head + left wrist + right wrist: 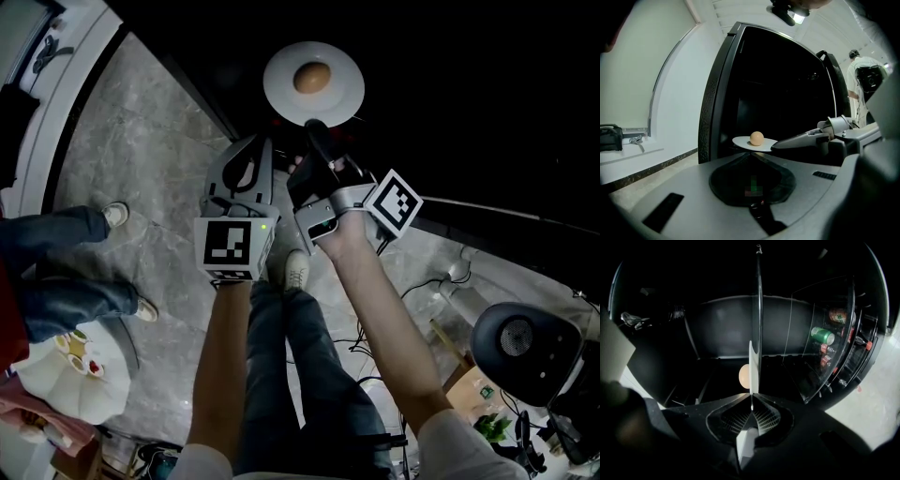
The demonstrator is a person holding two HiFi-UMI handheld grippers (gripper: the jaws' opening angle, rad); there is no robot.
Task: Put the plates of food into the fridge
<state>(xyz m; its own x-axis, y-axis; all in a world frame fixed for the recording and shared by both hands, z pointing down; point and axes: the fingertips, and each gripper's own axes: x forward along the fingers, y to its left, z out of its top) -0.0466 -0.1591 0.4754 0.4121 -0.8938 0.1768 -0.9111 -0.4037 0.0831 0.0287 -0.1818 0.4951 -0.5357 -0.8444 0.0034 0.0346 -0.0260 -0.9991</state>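
- The right claw (751, 397) is pinching the near rim of a white plate (753, 366), its jaws closed tight on that thin edge and nothing more.
- The plate is hanging out in front of the claw, roughly level, just inside the dark mouth of the open fridge (712, 93). I am not seeing it resting on any shelf yet.
- A round, pale brown ball of food (312, 78) is sitting loose near the plate's middle.
- The left claw (750, 153) is waiting just beside the right one, jaws together and gripping nothing.
- Cans (822, 335) are standing in the door racks off to the right, well apart from the plate.
- What is worrying me:
  - the ball is free to roll, so any tilt of the wrist could send it off the edge;
  - a grip on the rim alone is letting the plate's weight pull at the jaws, so it may sag or slip;
  - the inside is very dark, so the far rim could knock a shelf.
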